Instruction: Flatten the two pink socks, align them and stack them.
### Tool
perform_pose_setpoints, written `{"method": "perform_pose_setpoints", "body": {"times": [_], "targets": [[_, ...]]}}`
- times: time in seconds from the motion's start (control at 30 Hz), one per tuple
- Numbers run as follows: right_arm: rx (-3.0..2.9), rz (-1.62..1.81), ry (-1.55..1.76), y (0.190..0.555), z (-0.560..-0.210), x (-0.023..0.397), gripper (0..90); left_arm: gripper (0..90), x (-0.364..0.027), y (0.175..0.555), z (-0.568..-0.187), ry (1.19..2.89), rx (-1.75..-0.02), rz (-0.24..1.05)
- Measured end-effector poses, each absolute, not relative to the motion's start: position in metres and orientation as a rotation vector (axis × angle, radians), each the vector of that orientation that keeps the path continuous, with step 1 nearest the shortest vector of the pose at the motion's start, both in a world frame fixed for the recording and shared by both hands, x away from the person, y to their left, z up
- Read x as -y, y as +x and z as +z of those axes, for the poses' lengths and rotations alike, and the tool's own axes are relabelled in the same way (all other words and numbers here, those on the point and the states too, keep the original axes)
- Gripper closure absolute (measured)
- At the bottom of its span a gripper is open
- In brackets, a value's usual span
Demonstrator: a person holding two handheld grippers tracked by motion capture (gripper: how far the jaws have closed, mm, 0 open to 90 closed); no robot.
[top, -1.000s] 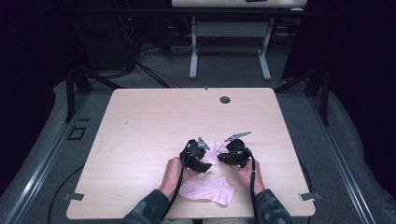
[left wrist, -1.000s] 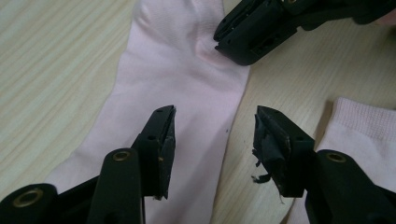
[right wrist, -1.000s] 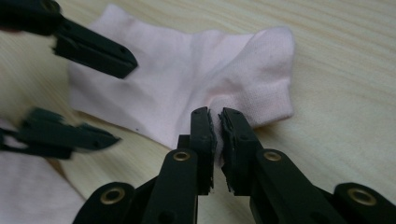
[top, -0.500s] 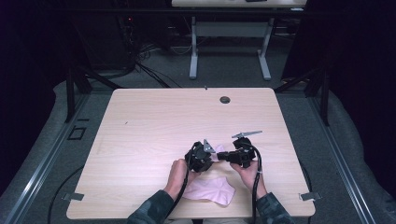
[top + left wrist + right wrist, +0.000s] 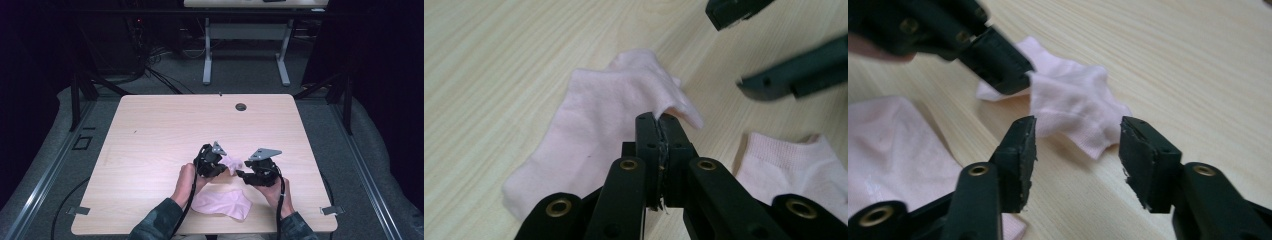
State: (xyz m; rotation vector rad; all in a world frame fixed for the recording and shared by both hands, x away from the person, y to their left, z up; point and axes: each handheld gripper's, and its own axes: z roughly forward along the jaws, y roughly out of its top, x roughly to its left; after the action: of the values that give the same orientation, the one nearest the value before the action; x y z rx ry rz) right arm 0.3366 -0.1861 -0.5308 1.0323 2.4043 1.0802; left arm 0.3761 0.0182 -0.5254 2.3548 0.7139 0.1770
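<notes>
Two pale pink socks lie near the table's front edge. My left gripper [image 5: 659, 120] is shut on the edge of the smaller sock [image 5: 614, 115], which hangs from its pads a little above the wood [image 5: 234, 162]. My right gripper [image 5: 1078, 145] faces it from the right; its jaws have just been opening and nothing is between them. The held sock [image 5: 1073, 100] lies just beyond its fingertips, beside the left gripper [image 5: 1015, 80]. In the high view the left gripper [image 5: 226, 168] and right gripper [image 5: 241, 174] point at each other. The second sock [image 5: 222, 202] lies flat between the person's forearms.
The light wooden table [image 5: 165, 130] has a small dark grommet [image 5: 241, 106] near its far edge. The second sock [image 5: 794, 165] lies close to the right of the left gripper. Another table's legs [image 5: 207, 55] stand on the floor beyond.
The right gripper has let go of the sock, opened and drawn away to the right. The left gripper has shut on the sock's edge and lifted it slightly.
</notes>
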Motion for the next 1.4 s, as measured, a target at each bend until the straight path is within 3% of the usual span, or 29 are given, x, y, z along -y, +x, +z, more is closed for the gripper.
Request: {"method": "perform_pose_setpoints", "body": {"times": [0.17,0.27,0.43,0.6,0.77,0.93,1.17,1.3,1.4], "targets": [[-2.412,0.999,0.902,0.329,-0.537,0.166,34.2,89.0,-0.018,0.378,-0.515,2.333,-0.711,0.156],[-2.387,0.948,0.876,0.331,-0.543,0.157,37.2,88.9,-0.019,0.378,-0.512,2.323,-0.71,0.143],[-2.302,0.963,0.855,0.331,-0.544,0.155,65.3,88.7,-0.024,0.378,-0.51,2.314,-0.693,0.124],[-2.301,1.026,0.847,0.333,-0.532,0.162,84.8,88.6,-0.027,0.378,-0.509,2.296,-0.685,0.116],[-2.319,1.06,0.884,0.335,-0.522,0.169,86.3,86.9,-0.028,0.376,-0.511,2.276,-0.677,0.125],[-2.344,1.068,0.971,0.337,-0.508,0.173,86.6,65.5,-0.027,0.369,-0.519,2.284,-0.723,0.213],[-2.362,1.052,1.049,0.337,-0.499,0.172,86.7,51.1,-0.023,0.356,-0.535,2.292,-0.784,0.307],[-2.356,1.067,1.088,0.337,-0.497,0.173,86.8,47.4,-0.016,0.348,-0.541,2.332,-0.783,0.349],[-2.355,1.078,1.101,0.336,-0.495,0.174,86.8,51.8,-0.014,0.347,-0.549,2.351,-0.8,0.368]]}}
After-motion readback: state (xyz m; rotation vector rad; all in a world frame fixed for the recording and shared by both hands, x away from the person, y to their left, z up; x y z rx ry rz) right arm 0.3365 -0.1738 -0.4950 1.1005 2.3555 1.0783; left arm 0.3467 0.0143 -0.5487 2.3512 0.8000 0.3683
